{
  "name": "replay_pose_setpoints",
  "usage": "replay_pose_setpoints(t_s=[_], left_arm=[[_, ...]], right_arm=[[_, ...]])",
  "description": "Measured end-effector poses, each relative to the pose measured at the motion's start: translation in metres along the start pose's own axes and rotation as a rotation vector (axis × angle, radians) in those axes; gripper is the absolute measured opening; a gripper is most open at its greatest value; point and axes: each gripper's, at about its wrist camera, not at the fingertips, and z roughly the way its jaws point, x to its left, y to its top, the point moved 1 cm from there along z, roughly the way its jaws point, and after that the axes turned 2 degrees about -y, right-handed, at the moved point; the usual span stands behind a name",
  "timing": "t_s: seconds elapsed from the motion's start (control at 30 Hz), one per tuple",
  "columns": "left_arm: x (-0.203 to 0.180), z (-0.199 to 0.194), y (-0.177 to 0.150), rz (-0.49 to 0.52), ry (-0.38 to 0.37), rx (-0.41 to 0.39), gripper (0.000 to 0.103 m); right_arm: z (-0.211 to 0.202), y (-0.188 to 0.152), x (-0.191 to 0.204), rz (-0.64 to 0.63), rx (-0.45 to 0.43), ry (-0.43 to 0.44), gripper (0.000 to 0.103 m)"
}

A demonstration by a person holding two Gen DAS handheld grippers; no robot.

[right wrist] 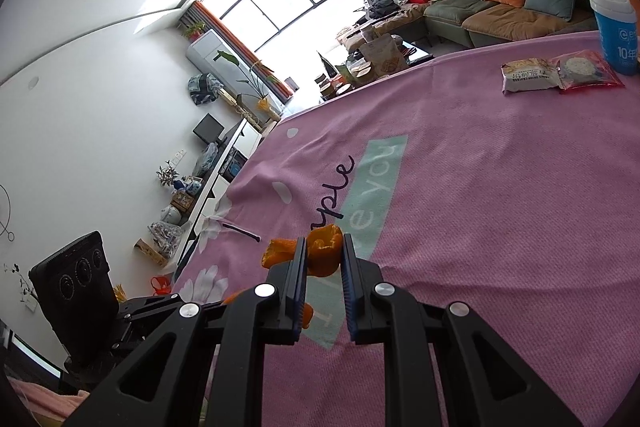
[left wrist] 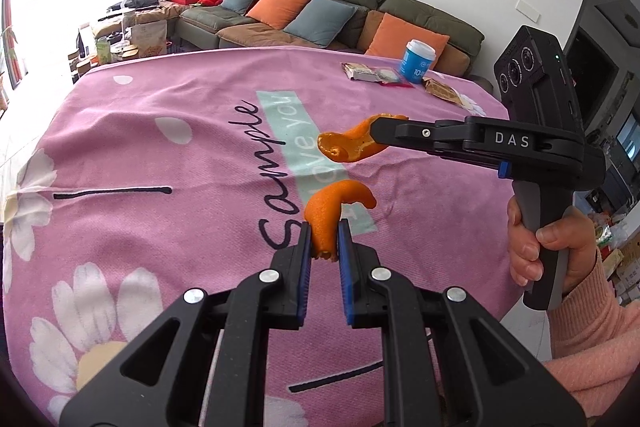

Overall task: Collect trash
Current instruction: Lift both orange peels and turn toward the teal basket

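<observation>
Here each tool grips its own strip of orange peel above the pink tabletop (left wrist: 168, 115). The left tool (left wrist: 325, 241) is clamped on a curled peel (left wrist: 332, 205) that juts forward past its blue pads. The right tool (right wrist: 324, 255), held in a hand (left wrist: 548, 247) with a pink sleeve, pinches a second peel (right wrist: 325, 255) at its tips. Both peels hang clear of the cloth, near each other. Far off stand a blue cup (left wrist: 417, 61) and snack wrappers (left wrist: 366, 71).
</observation>
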Motion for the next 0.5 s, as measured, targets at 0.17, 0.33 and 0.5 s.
replay_pose_setpoints(t_s=[0.17, 0.33, 0.5], left_arm=[[0.012, -0.016, -0.005, -0.030, 0.027, -0.017, 0.013], [0.023, -0.028, -0.008, -0.056, 0.047, -0.034, 0.013], [0.032, -0.039, -0.011, -0.073, 0.069, -0.046, 0.013]], right_arm=[[0.008, 0.001, 0.012, -0.014, 0.009, 0.019, 0.015], [0.015, 0.001, 0.024, -0.032, 0.019, 0.036, 0.015], [0.023, 0.001, 0.033, -0.046, 0.031, 0.052, 0.015]])
